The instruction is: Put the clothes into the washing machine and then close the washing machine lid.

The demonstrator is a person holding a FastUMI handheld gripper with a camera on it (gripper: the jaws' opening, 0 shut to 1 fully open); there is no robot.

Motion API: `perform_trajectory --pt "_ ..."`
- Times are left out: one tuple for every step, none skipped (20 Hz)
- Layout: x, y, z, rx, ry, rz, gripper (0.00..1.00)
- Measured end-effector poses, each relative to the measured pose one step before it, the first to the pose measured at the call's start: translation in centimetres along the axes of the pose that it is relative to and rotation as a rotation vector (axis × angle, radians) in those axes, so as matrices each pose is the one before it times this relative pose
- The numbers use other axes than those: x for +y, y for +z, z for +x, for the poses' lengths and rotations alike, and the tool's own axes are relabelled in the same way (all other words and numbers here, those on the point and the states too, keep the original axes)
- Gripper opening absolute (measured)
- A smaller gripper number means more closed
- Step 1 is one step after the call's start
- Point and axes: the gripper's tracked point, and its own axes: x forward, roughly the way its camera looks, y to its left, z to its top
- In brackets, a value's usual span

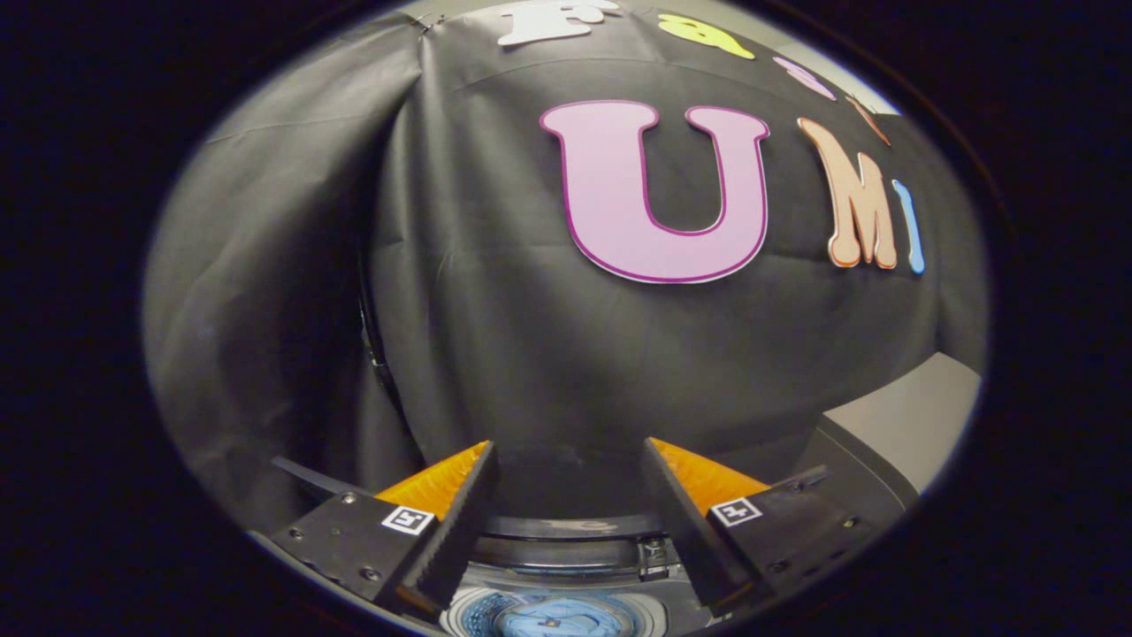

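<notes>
The gripper [566,456] is held with its fingers spread wide apart, nothing being grasped between them. Below and between the fingers, the open drum [557,615] of the washing machine [575,553] is seen, with blue clothes [566,617] lying inside it. A grey raised panel [902,425], possibly the lid, is seen beyond the right finger. Farther off, the booth's black cloth wall [495,336] is hung.

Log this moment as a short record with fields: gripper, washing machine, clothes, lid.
gripper: gripper open, fingers spread apart, nothing between them
washing machine: washing machine below the fingers, drum opening in sight
clothes: blue fabric lies inside the drum
lid: open; a grey panel rises beside the opening, cannot tell if it is the lid
backdrop: black cloth wall beyond the fingers
</notes>
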Motion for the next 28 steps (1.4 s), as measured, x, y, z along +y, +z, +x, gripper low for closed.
perform_trajectory --pt "-0.024 -0.125 -0.448 -0.00386 0.00202 0.00230 0.98" --pt "-0.033 -0.020 -0.236 -0.01170 0.00092 -0.00001 0.98" --pt "0.024 -0.121 -0.276 -0.00409 -0.00024 0.00002 0.98" --pt "0.065 -0.002 -0.364 -0.00651 0.00136 -0.00248 0.98" --pt "0.147 -0.309 -0.500 -0.00551 -0.00354 0.00388 0.98" --pt "0.056 -0.059 -0.362 -0.00725 -0.00140 -0.00057 0.98" --pt "0.035 -0.114 -0.346 -0.00251 -0.00143 -0.00127 0.98" --pt "-0.041 -0.106 -0.374 -0.00802 0.00032 -0.00030 0.98" --pt "0.037 -0.045 -0.375 -0.01082 0.00075 0.00093 0.98" --pt "0.001 -0.125 -0.361 -0.00994 0.00085 -0.00148 0.98" --pt "-0.019 0.085 -0.339 -0.01019 0.00056 -0.00028 0.98" --pt "0.004 -0.051 -0.267 -0.00371 0.00028 0.00000 0.98" --pt "0.025 -0.154 -0.229 -0.00156 -0.00018 0.00098 0.98" --pt "0.013 -0.088 -0.160 0.00355 0.00033 -0.00103 0.98" --pt "-0.012 -0.046 -0.137 0.00016 0.00160 -0.00256 0.98" --pt "-0.054 -0.027 -0.104 -0.00559 0.00223 0.00137 0.97" --pt "-0.011 -0.063 -0.231 -0.00681 0.00158 0.00326 0.98" --pt "-0.037 0.056 -0.232 -0.01479 -0.00074 0.00204 0.98" --pt "0.024 0.006 -0.131 -0.01122 0.00067 -0.00207 0.98" --pt "0.014 0.017 -0.280 -0.00913 -0.00013 -0.00073 0.99" --pt "-0.068 -0.128 -0.123 -0.00752 -0.00125 0.00173 0.99" --pt "0.028 -0.119 -0.224 -0.00403 0.00067 -0.00216 0.99" --pt "-0.064 -0.093 -0.174 -0.00025 0.00037 -0.00042 0.99" --pt "-0.057 -0.166 -0.146 -0.00579 -0.00188 0.00297 0.99" --pt "0.022 0.191 -0.064 -0.00613 0.00014 -0.00025 0.99" --pt "0.008 0.071 -0.014 -0.00560 0.00142 -0.00458 0.99" --pt "-0.006 -0.084 -0.032 -0.00576 0.00062 -0.00026 0.99" --pt "0.025 0.052 -0.157 -0.00482 0.00020 0.00238 0.99"
